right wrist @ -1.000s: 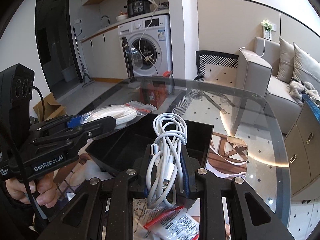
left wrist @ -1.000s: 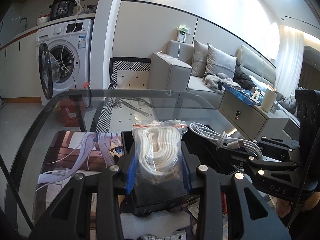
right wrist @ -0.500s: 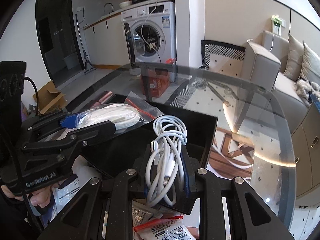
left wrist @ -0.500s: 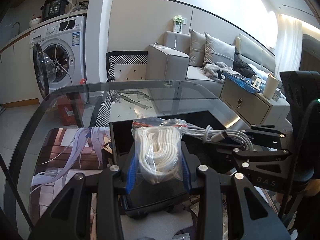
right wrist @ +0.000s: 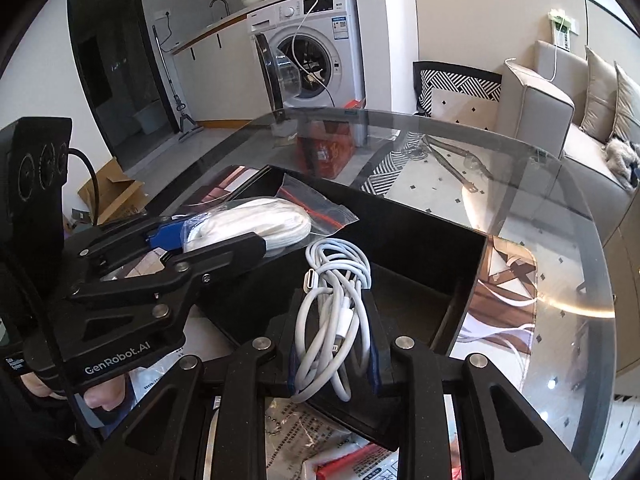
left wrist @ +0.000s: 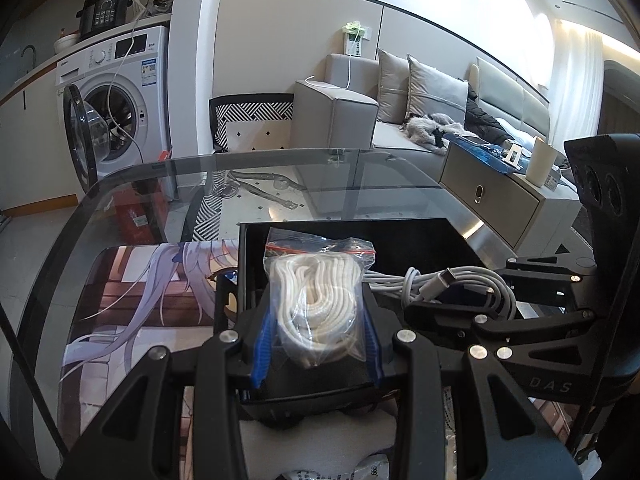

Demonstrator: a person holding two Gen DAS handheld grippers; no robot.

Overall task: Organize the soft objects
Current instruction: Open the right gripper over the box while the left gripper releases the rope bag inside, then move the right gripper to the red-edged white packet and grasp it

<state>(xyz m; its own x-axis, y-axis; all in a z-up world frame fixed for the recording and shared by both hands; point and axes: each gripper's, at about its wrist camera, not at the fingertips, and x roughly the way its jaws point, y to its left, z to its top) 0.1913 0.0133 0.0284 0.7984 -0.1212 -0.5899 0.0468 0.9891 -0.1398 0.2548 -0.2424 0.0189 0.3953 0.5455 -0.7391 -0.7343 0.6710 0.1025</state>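
Observation:
My left gripper (left wrist: 318,312) is shut on a clear zip bag of white rope (left wrist: 316,300) and holds it over the black box (left wrist: 360,236). The bag also shows in the right wrist view (right wrist: 256,228), held by the left gripper (right wrist: 224,240). My right gripper (right wrist: 334,320) is shut on a bundle of white charging cable (right wrist: 336,292), also over the black box (right wrist: 420,240). The cable shows in the left wrist view (left wrist: 452,284) to the right of the bag.
The box stands on a round glass table (right wrist: 540,208) beside an anime-print mat (left wrist: 140,300). Packets and papers (right wrist: 312,440) lie near the table's front edge. A washing machine (left wrist: 116,104) and a grey sofa (left wrist: 400,112) stand beyond the table.
Both grippers have moved forward and lower with their loads, from near the box's front edge to over its inside. Both stay shut.

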